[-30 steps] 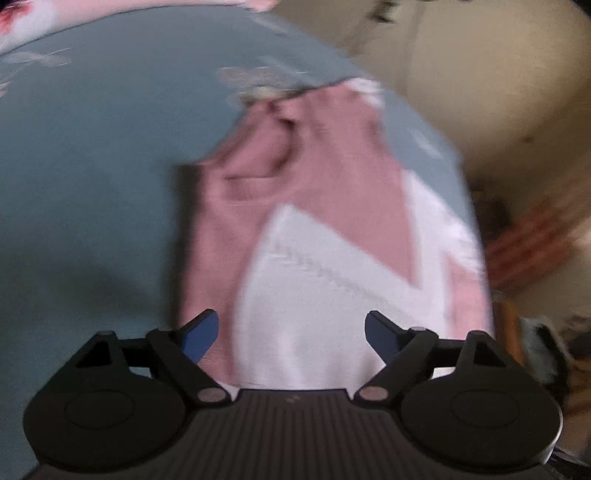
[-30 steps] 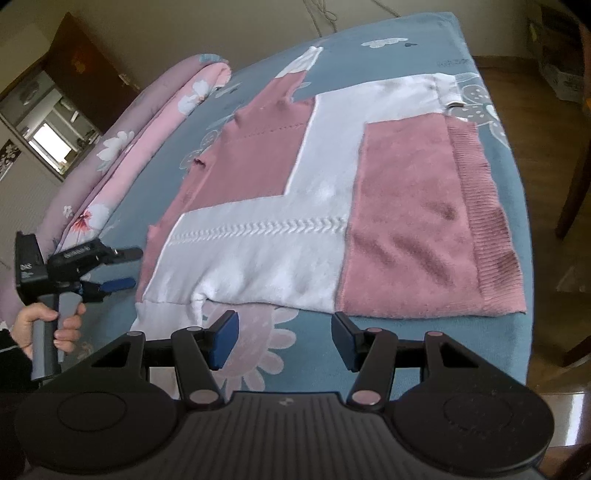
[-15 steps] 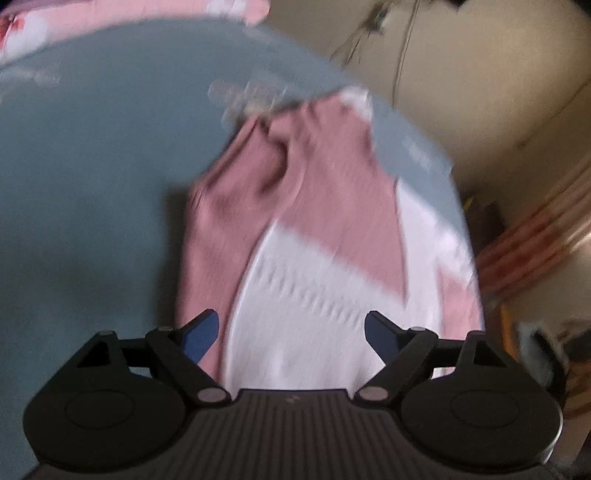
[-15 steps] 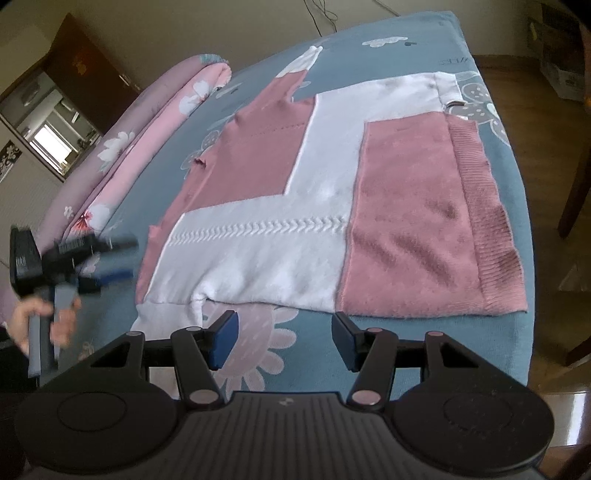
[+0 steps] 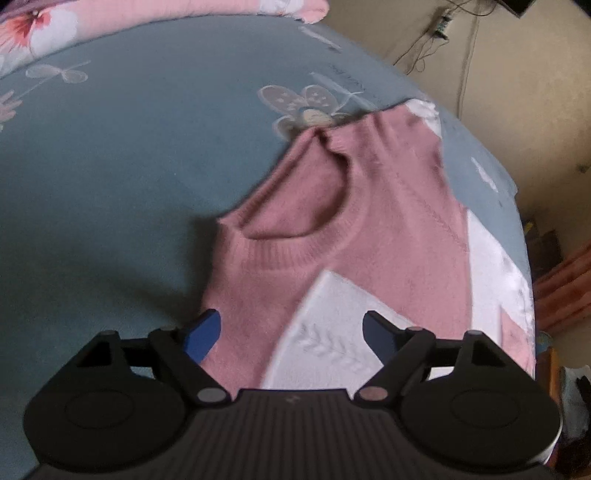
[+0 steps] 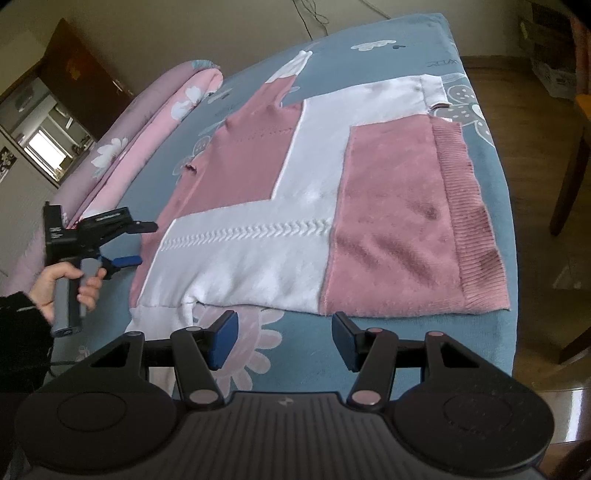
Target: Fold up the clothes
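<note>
Setting: home bedroom. Bed [image 6: 476, 236] with blue floral sheet fills the area ahead of the tongs; rolled pink floral quilt [image 6: 147, 136] along its far-left edge. Dark wooden door [image 6: 85, 74] beyond, left. Wood floor [image 6: 535, 147] and chair leg [image 6: 569, 184] to the right

A bed covered by a blue-grey sheet [image 6: 476, 236] printed with pale flowers is seen in both views. A rolled pink floral quilt [image 6: 155, 122] is laid along the sheet's far left edge and is also seen at the top of the left wrist view [image 5: 110, 18]. A dark wooden door [image 6: 79, 70] is set in the wall at far left. Wooden flooring [image 6: 532, 122] and a dark chair leg [image 6: 567, 184] are seen at right. Cables [image 5: 439, 33] are hung on the beige wall.
</note>
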Demonstrator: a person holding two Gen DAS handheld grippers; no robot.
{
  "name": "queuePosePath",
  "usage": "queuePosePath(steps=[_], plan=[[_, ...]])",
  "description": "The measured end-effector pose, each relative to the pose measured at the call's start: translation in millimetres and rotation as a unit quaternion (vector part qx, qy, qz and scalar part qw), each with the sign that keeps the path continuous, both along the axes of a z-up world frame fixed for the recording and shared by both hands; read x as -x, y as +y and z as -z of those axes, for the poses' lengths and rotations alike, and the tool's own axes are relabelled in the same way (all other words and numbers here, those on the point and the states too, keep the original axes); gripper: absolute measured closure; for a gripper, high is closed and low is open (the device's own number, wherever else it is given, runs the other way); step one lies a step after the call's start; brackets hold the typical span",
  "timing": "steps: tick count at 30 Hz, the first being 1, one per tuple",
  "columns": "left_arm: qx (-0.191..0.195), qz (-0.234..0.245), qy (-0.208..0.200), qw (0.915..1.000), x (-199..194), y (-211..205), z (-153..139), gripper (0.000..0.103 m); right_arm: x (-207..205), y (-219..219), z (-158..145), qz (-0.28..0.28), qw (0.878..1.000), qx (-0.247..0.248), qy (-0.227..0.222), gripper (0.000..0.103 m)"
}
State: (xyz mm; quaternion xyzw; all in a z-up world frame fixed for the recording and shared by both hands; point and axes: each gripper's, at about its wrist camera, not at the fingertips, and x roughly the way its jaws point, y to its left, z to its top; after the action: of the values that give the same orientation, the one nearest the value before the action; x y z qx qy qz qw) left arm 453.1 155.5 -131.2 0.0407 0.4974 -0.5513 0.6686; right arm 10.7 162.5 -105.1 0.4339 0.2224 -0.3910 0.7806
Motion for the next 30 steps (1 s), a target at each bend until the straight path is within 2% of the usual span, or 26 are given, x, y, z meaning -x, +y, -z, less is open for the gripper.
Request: queuePosePath(steps=[1, 3, 5, 7, 9, 13, 16, 20, 22, 25, 27, 30], plan=[[0.005, 0.012, 0.007, 0.9999, 7.1, 1.8, -2.6, 0.017, 0.3, -0.7, 1.9, 0.003, 1.000, -0.002, -0.003, 0.042], [0.024, 0.059, 0.047, 0.9969, 33.2, 6.7, -6.9, 0.016, -0.9, -1.9, 6.3, 0.002, 1.000, -0.009, -0.008, 0.042], [0.030, 0.107, 0.086, 0.9900, 63.2, 9.6, -3.2, 0.016, -1.9, -2.2, 9.2, 0.000, 1.000, -0.014, -0.009, 0.042], [0.021, 0.147, 0.101, 0.9837, 90.0, 8.7, 5.4, 0.016, -2.5, -1.5, 10.2, -0.004, 1.000, -0.015, -0.007, 0.042], [0.004, 0.166, 0.081, 0.9828, 109.5, 8.0, 16.5, 0.016, -1.6, -1.0, 10.3, -0.005, 1.000, -0.013, -0.004, 0.042], [-0.030, 0.151, 0.062, 0.9862, 113.9, 2.2, 38.8, 0.016, 5.4, -0.9, 9.6, 0.005, 1.000, -0.016, -0.010, 0.042], [-0.033, 0.154, 0.062, 0.9855, 113.6, 0.9, 30.3, 0.016, 9.1, -1.9, 11.0, 0.009, 1.000, -0.016, -0.011, 0.042], [0.014, 0.184, 0.071, 0.9802, 132.0, 8.0, 6.8, 0.014, 11.2, -3.7, 14.8, 0.016, 1.000, -0.021, -0.016, 0.042], [0.022, 0.193, 0.064, 0.9787, 145.6, 0.5, 5.5, 0.014, 11.5, -3.7, 16.3, 0.015, 0.999, -0.023, -0.017, 0.041], [-0.007, 0.203, 0.074, 0.9763, 163.2, -10.8, 22.7, 0.014, 12.1, -3.7, 18.6, 0.014, 0.999, -0.027, -0.018, 0.042], [-0.020, 0.206, 0.064, 0.9761, 171.1, -8.5, 34.8, 0.014, 15.7, -3.9, 18.1, 0.018, 0.999, -0.027, -0.018, 0.041], [-0.017, 0.213, 0.052, 0.9754, 178.4, -5.7, 34.1, 0.011, 25.6, -6.7, 16.5, 0.026, 0.999, -0.026, -0.022, 0.041]])
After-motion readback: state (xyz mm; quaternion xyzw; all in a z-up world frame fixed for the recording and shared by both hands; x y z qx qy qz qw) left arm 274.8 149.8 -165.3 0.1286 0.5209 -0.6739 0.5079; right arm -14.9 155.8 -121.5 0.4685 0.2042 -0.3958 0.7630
